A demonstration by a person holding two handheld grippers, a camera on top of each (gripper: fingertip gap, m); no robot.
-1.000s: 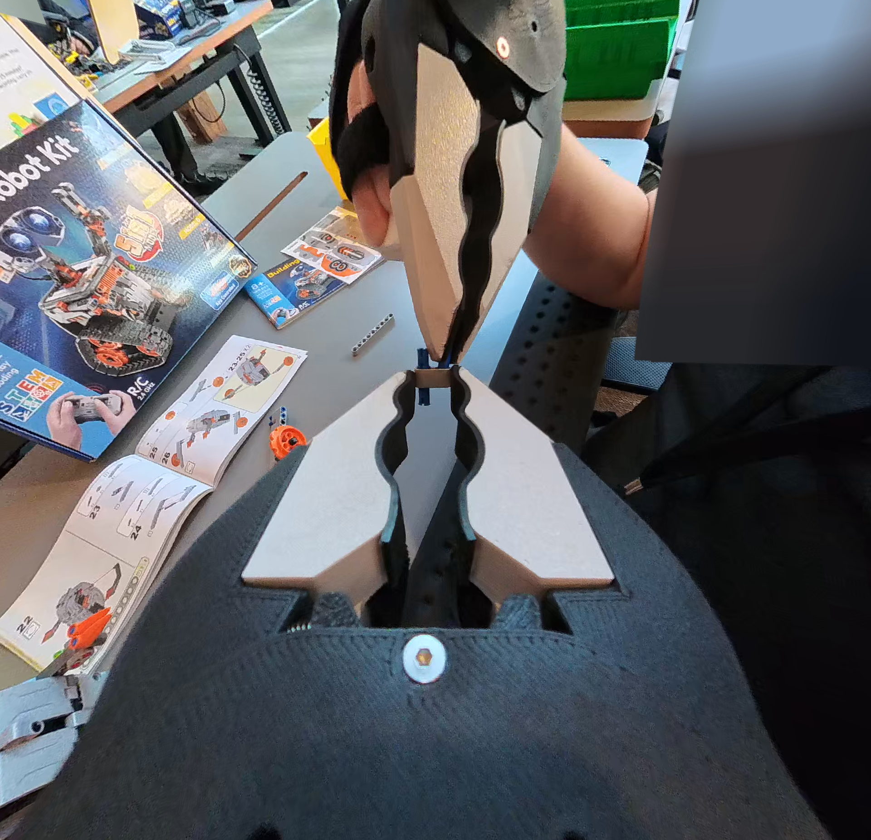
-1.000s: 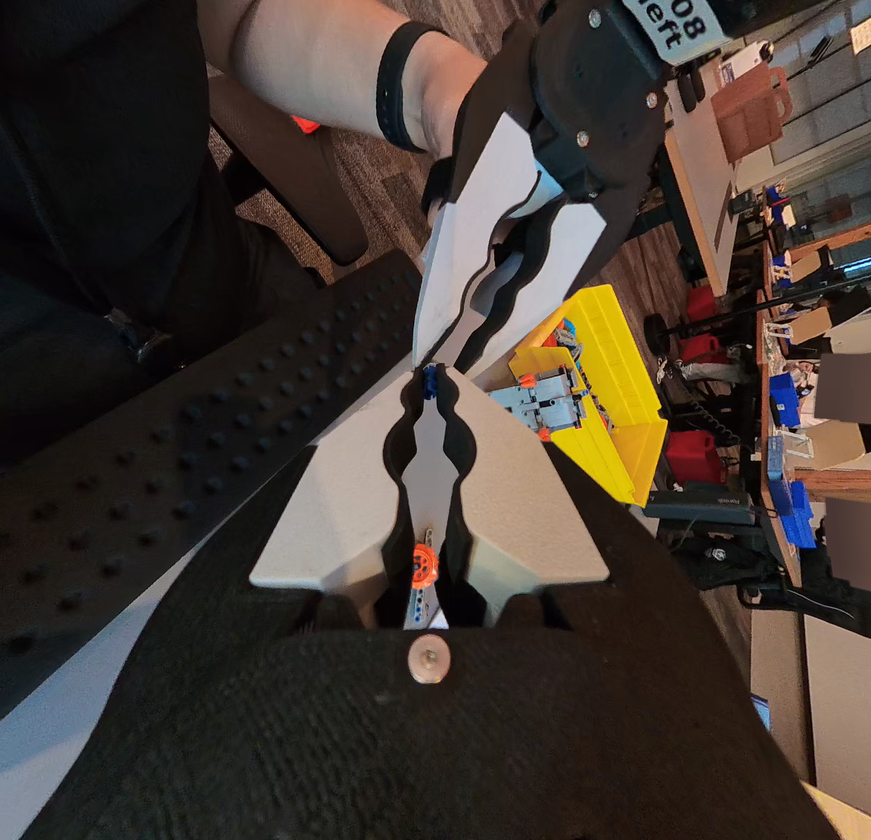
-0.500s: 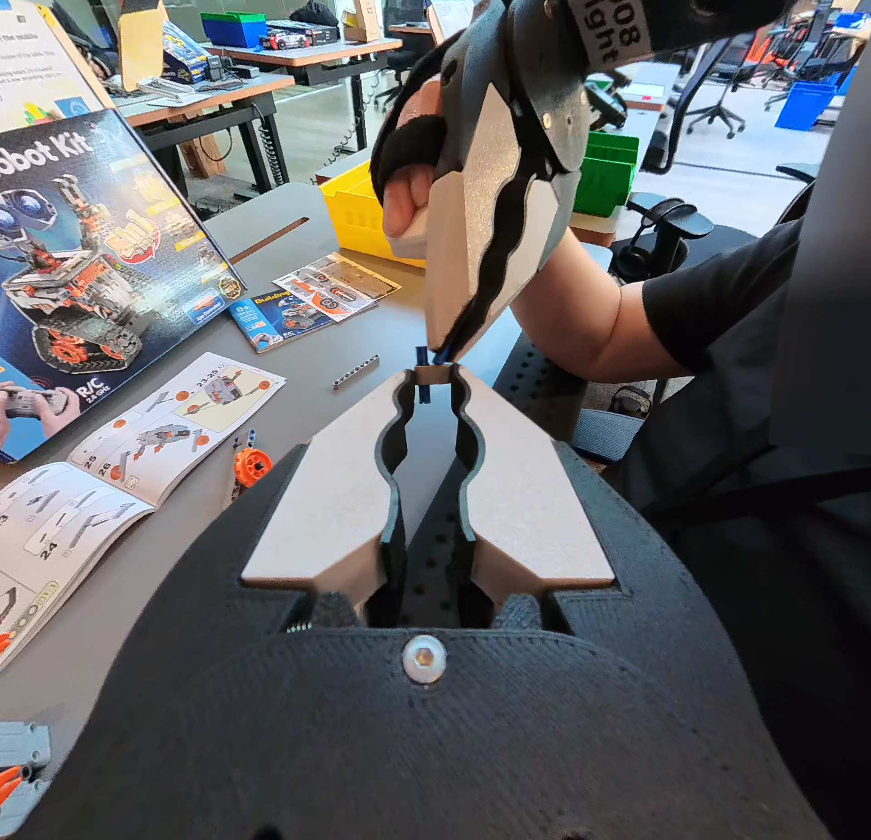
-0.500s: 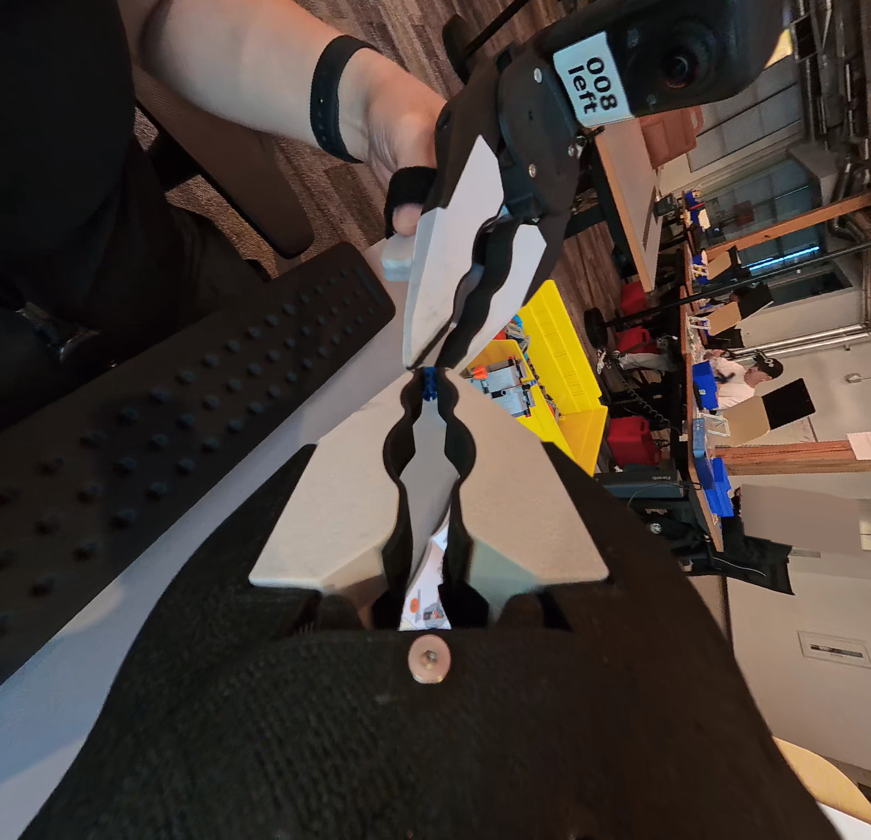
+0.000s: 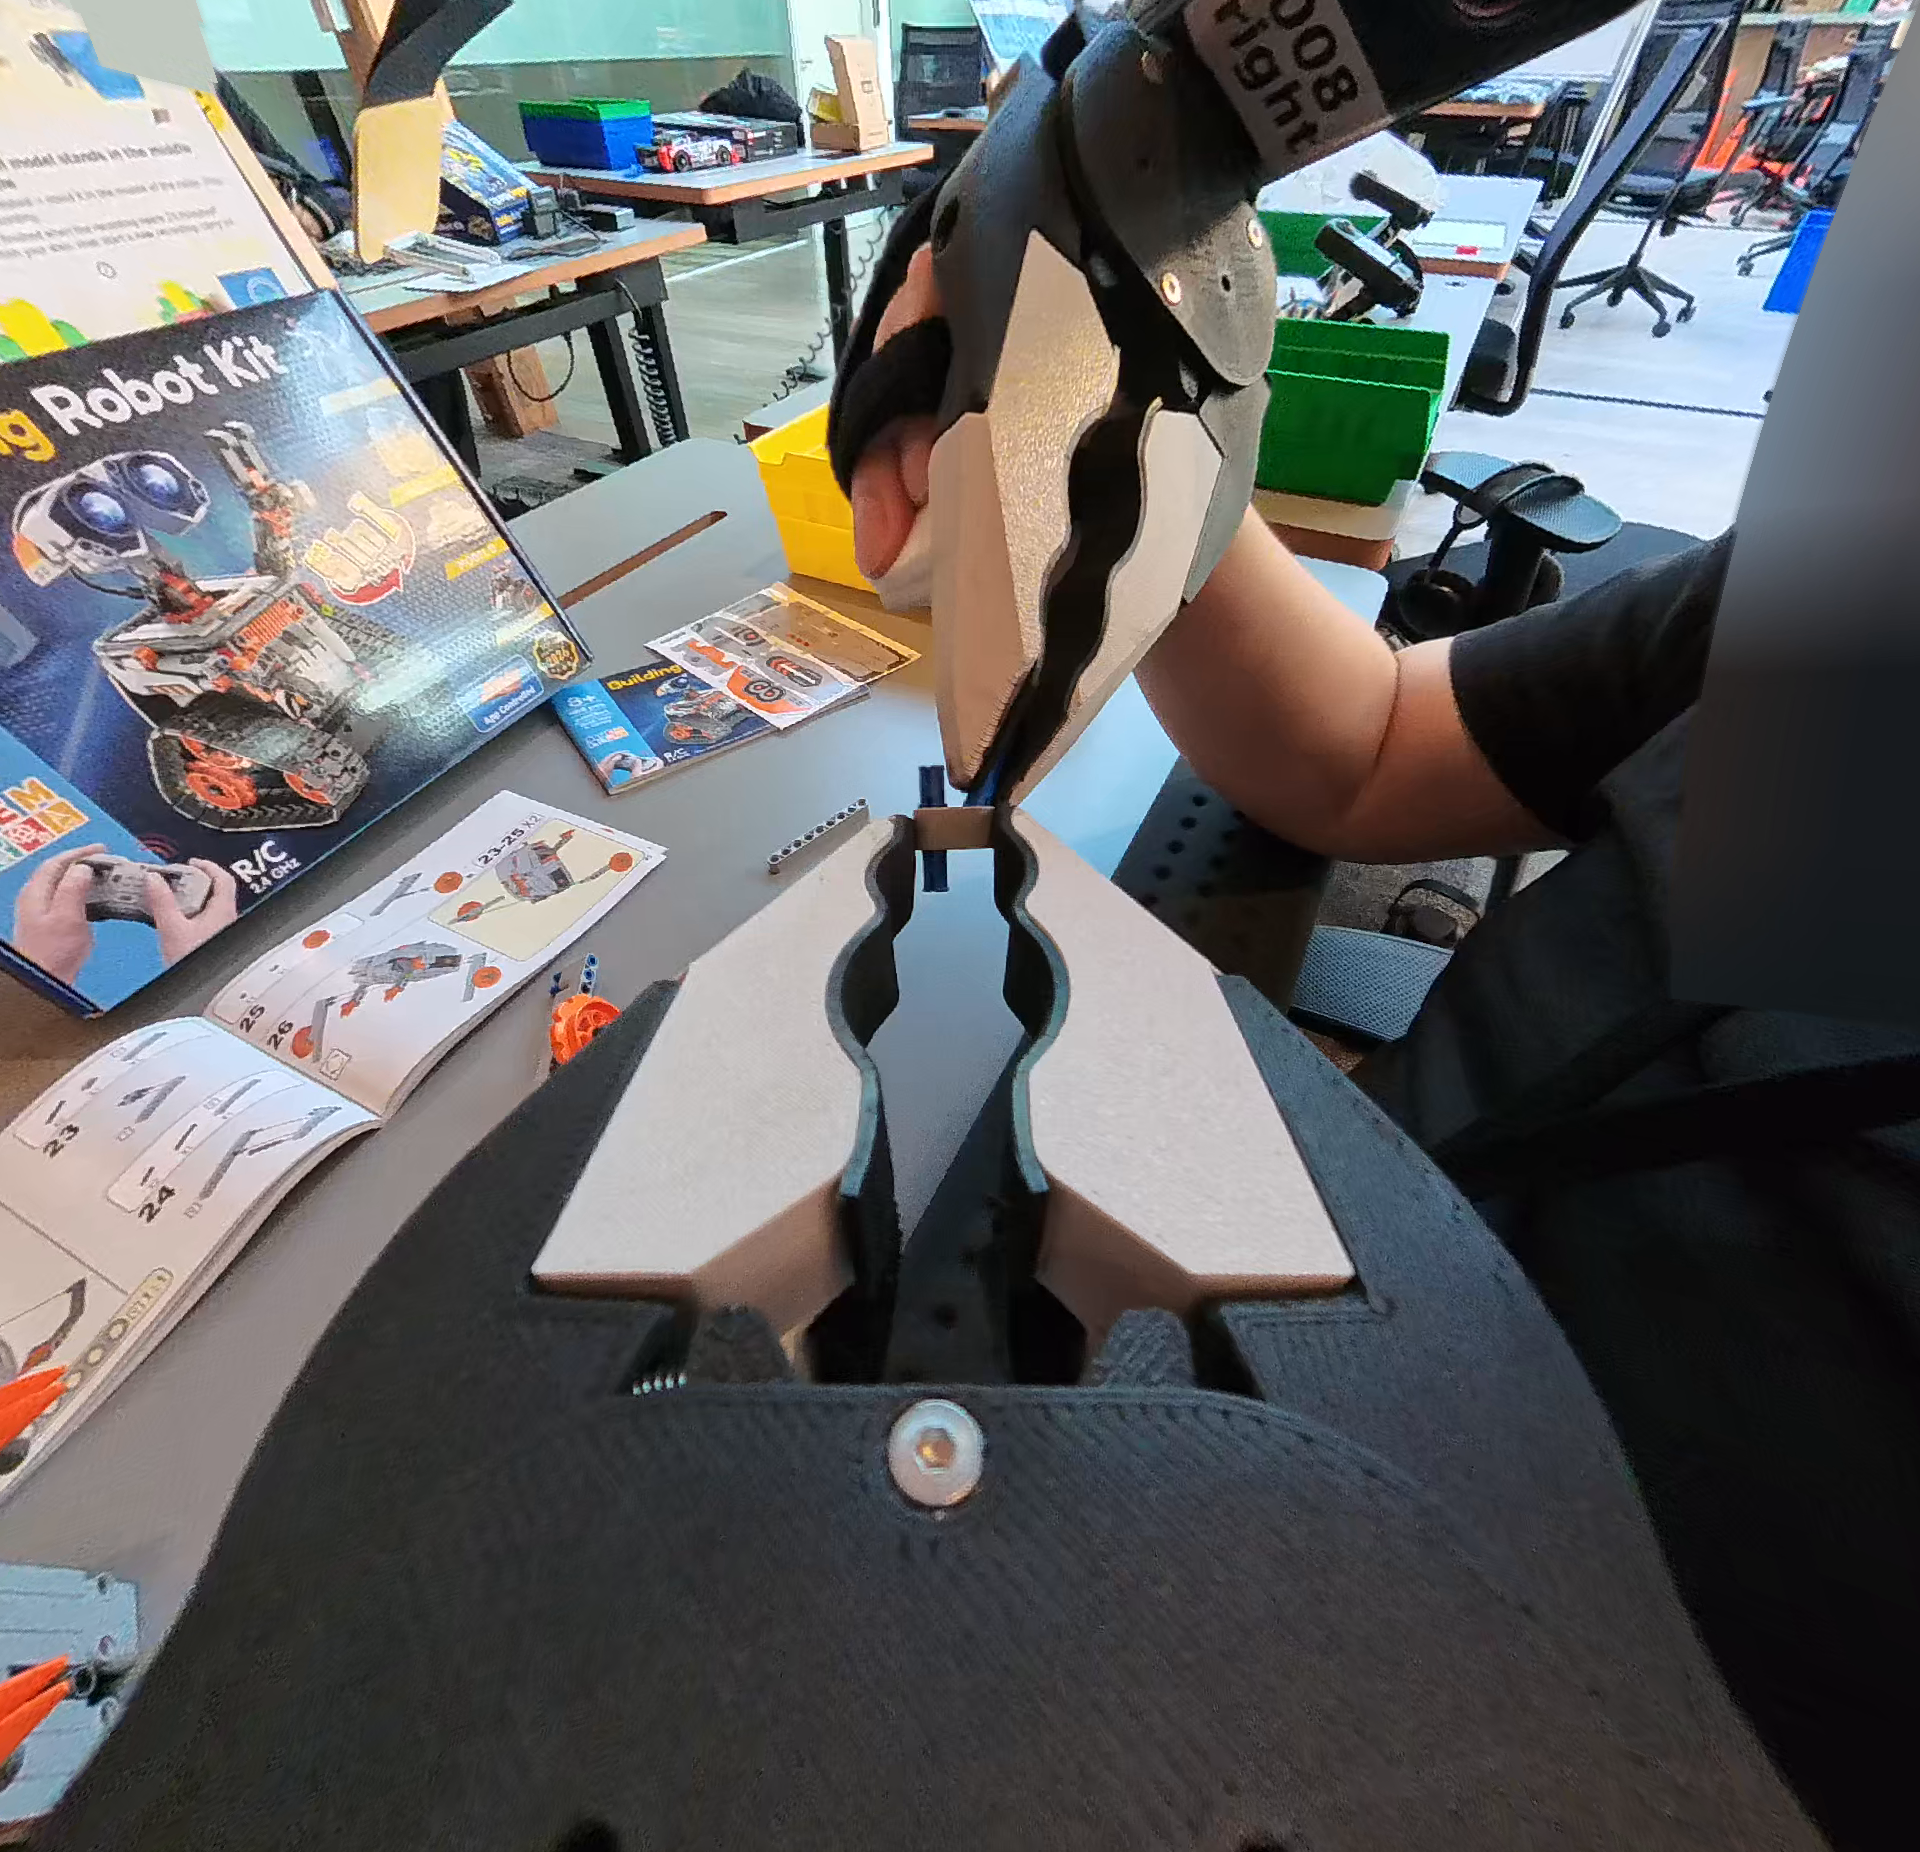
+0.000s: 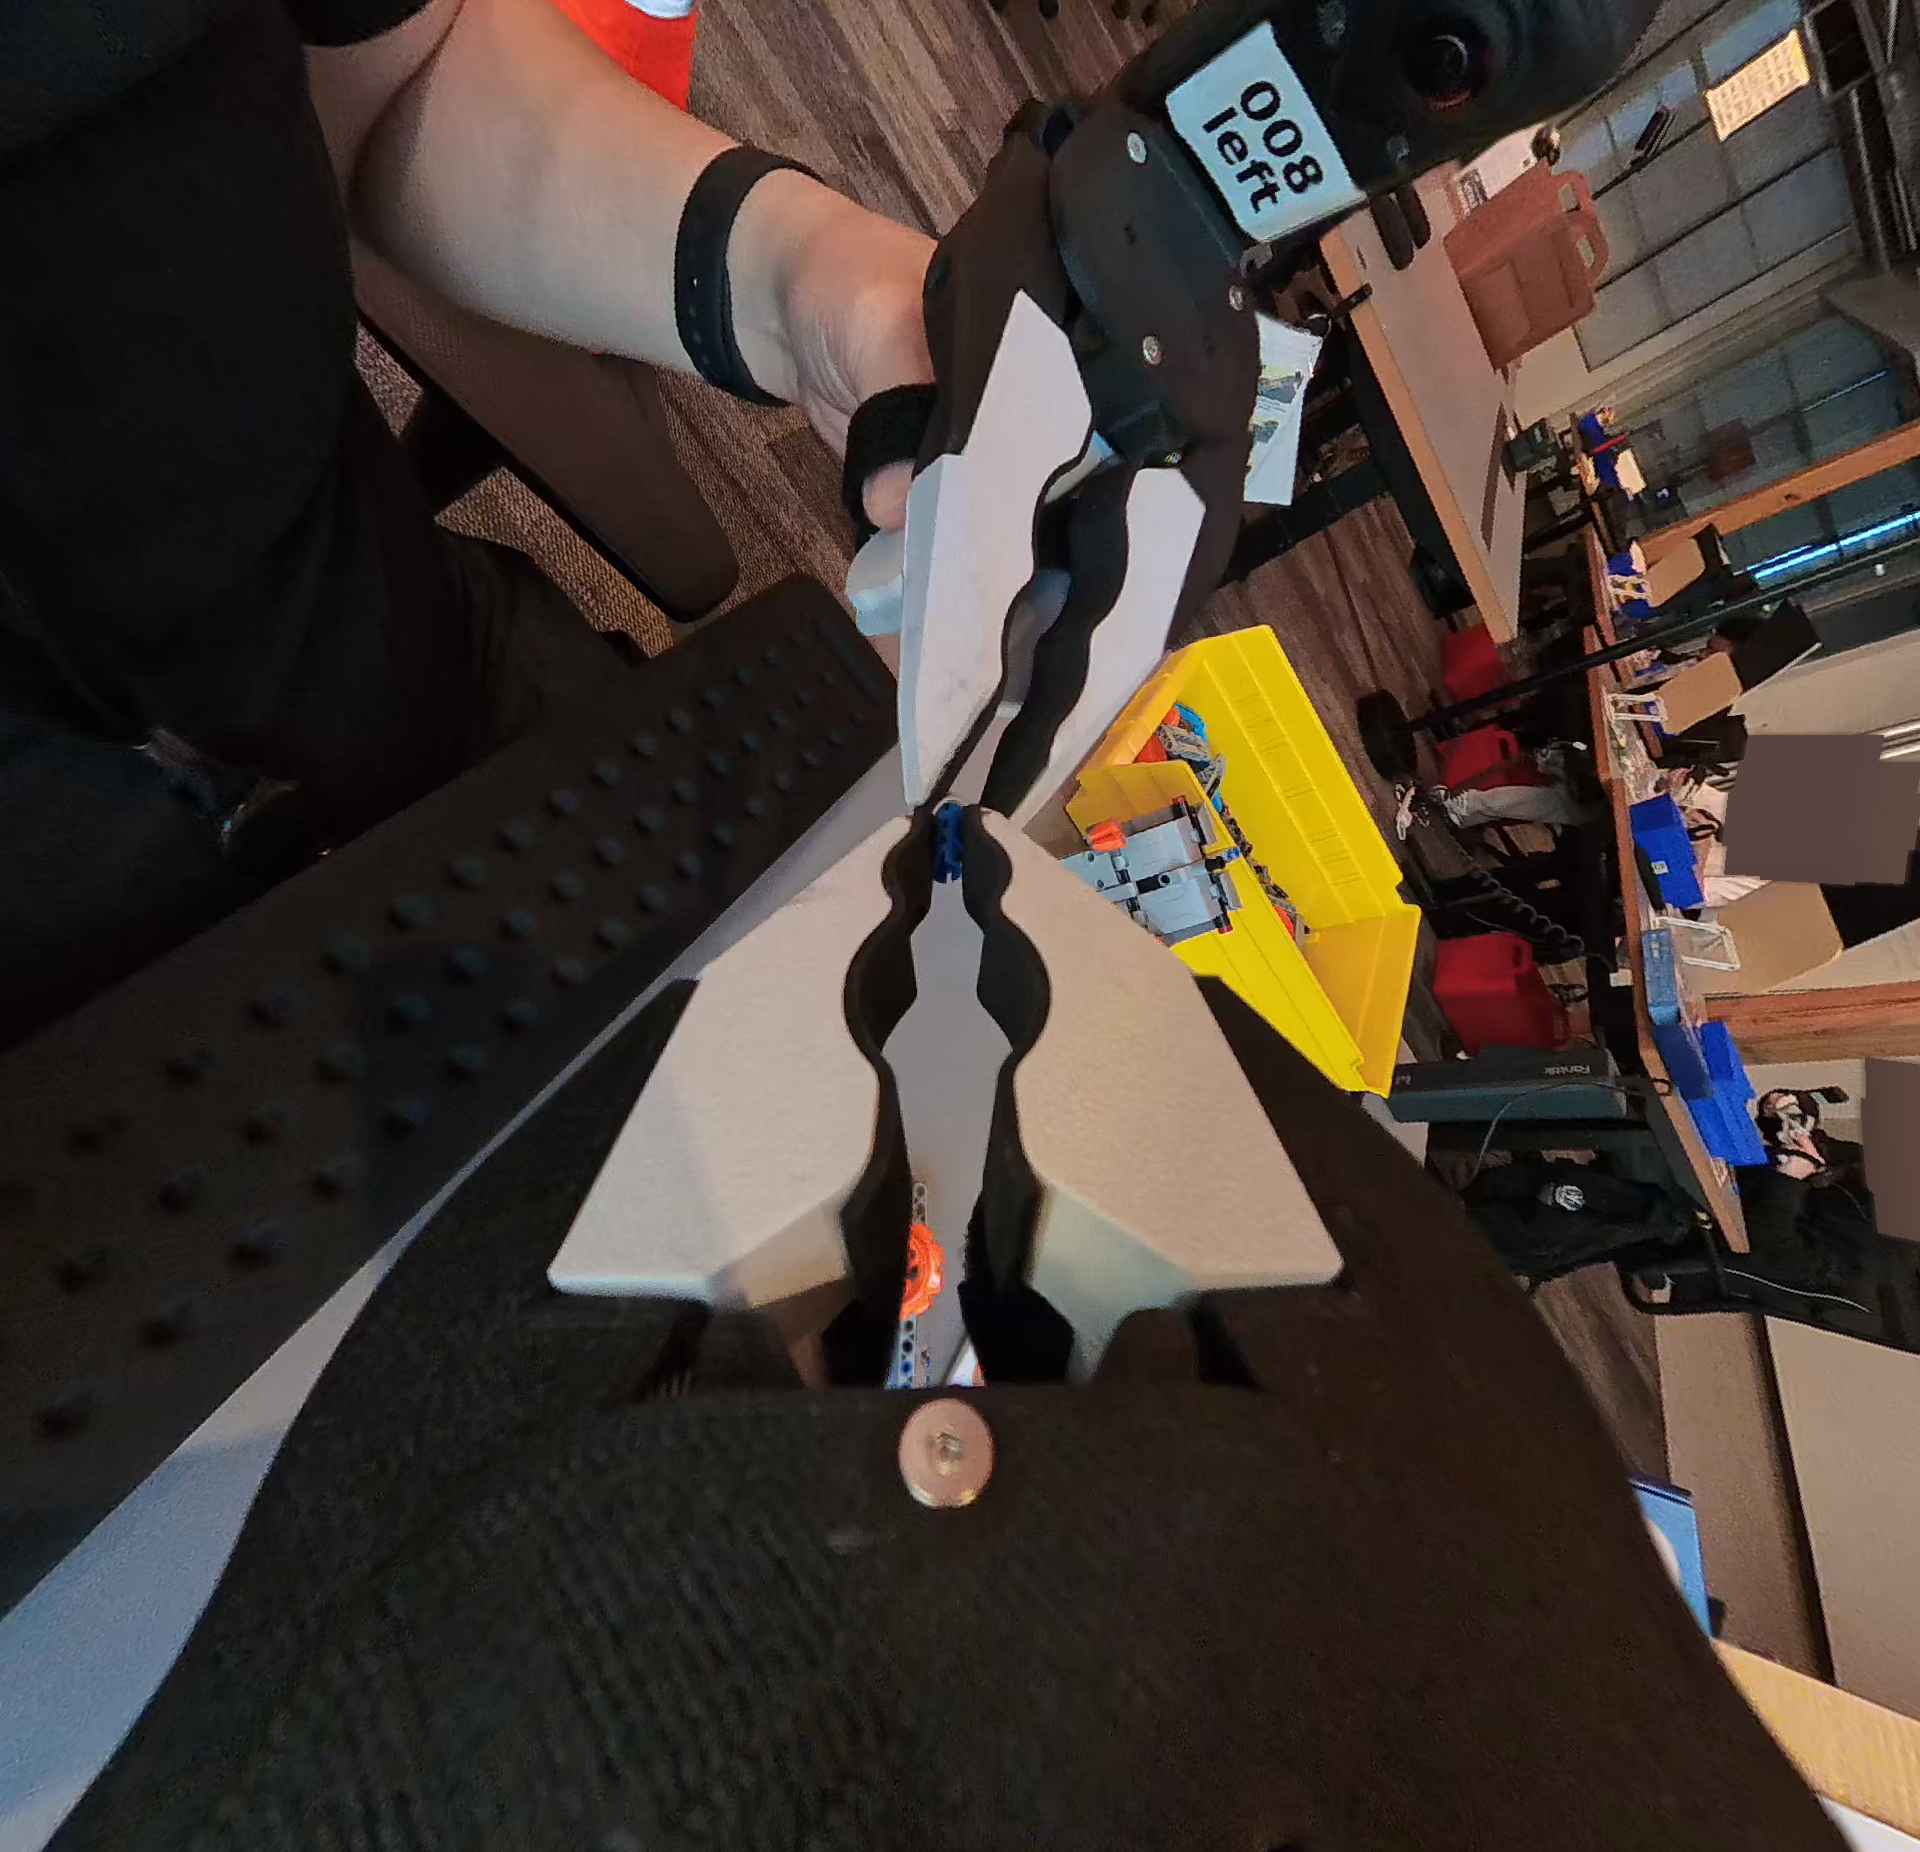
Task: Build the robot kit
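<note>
My left gripper (image 5: 956, 828) is shut on a small tan connector piece (image 5: 961, 826) clamped across its tips, with a blue pin (image 5: 933, 852) through its left end. My right gripper (image 5: 987, 776) comes down from above, tip to tip with the left one, and pinches a second blue pin (image 5: 985, 763) right at the tan piece. In the right wrist view my right gripper (image 6: 945, 838) is shut on that blue pin (image 6: 945, 846), and the left gripper (image 6: 951, 794) meets it from above. Both are held above the grey table (image 5: 727, 867) edge.
A robot kit box (image 5: 208, 607), an open instruction booklet (image 5: 312, 1002), leaflets (image 5: 727, 680), an orange wheel (image 5: 582, 1023) and a grey beam (image 5: 818, 834) lie on the table. A yellow bin (image 6: 1309, 867) holds a grey assembly (image 6: 1153, 867). A black chair armrest (image 5: 1216, 867) is close below.
Both grippers stay tip to tip on the small pieces. The pair has tilted and turned, so the views show more of the room and the right gripper's body stands more upright.
</note>
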